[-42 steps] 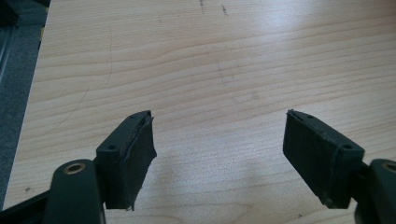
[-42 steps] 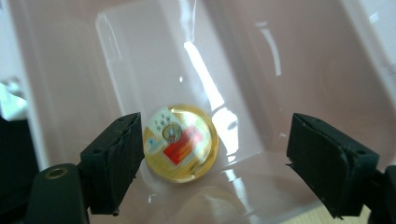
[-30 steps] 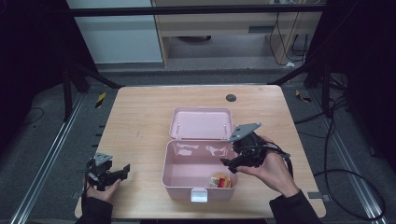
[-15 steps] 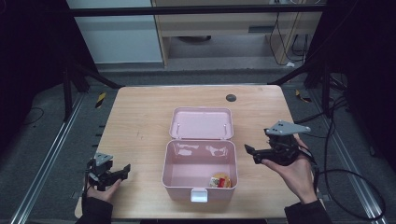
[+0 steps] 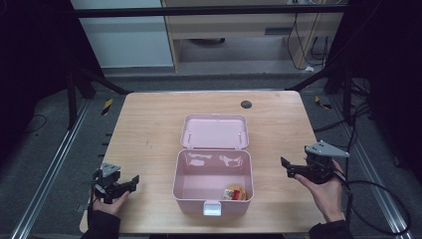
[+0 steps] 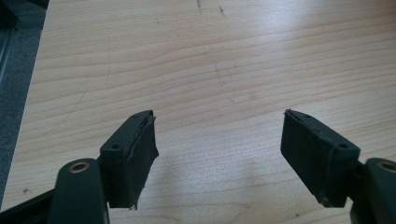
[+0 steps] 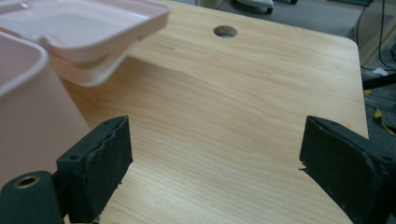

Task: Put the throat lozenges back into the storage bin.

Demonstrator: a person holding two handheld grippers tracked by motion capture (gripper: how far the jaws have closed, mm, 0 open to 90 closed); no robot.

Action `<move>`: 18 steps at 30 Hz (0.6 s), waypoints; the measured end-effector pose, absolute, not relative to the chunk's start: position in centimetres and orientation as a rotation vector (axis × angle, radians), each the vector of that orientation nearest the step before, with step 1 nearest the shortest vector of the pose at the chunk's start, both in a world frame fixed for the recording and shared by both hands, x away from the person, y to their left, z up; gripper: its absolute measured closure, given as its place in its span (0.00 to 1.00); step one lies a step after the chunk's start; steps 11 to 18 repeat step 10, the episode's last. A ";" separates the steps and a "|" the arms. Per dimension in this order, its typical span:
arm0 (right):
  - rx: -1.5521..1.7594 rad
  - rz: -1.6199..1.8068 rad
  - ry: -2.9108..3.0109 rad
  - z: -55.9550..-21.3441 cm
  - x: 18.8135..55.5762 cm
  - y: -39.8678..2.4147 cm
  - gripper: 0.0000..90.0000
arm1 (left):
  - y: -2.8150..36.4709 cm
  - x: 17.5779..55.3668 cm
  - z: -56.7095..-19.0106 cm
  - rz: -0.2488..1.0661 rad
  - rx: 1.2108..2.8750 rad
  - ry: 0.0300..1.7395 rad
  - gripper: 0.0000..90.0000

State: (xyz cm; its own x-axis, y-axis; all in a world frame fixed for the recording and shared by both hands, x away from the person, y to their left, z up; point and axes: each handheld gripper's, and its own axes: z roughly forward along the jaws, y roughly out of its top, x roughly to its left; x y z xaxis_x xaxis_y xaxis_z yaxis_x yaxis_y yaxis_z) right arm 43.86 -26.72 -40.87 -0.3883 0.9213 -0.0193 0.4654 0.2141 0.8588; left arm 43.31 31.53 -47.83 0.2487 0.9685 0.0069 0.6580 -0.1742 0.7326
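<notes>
A pink box (image 5: 180, 175) stands open at the table's middle, its lid (image 5: 214, 132) laid back flat behind it. A small yellow and red item (image 5: 234, 193) lies in the box's front right corner. My right gripper (image 5: 286, 167) hovers to the right of the box, apart from it; its jaws have just been opening and stand open with nothing between them. In the right gripper view (image 7: 215, 158) the box wall (image 7: 28, 107) and lid (image 7: 88, 28) show at the left. My left gripper (image 5: 130, 183) rests open near the table's front left corner, over bare wood (image 6: 219, 154).
A round dark hole (image 5: 246, 104) sits in the tabletop behind the box, also seen as the hole (image 7: 225, 31) in the right gripper view. Black cables trail on the floor at the right. The table's edges are close to both hands.
The right gripper has moved from above the box's front right part out to the right and lower, and its jaws have opened. The left gripper has stayed in place.
</notes>
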 end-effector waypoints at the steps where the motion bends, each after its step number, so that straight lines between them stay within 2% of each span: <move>1: 1.287 1.092 1.937 -41.4 43.8 -27.0 0.11 | 31.5 43.3 -47.9 0.651 1.914 1.477 0.29; 10: 1.336 1.108 1.844 -45.0 43.3 -28.6 0.09 | 31.4 43.3 -47.9 0.659 1.912 1.471 0.32; 18: 1.336 1.108 1.844 -45.0 43.3 -28.6 0.09 | 31.4 43.3 -47.9 0.659 1.912 1.471 0.32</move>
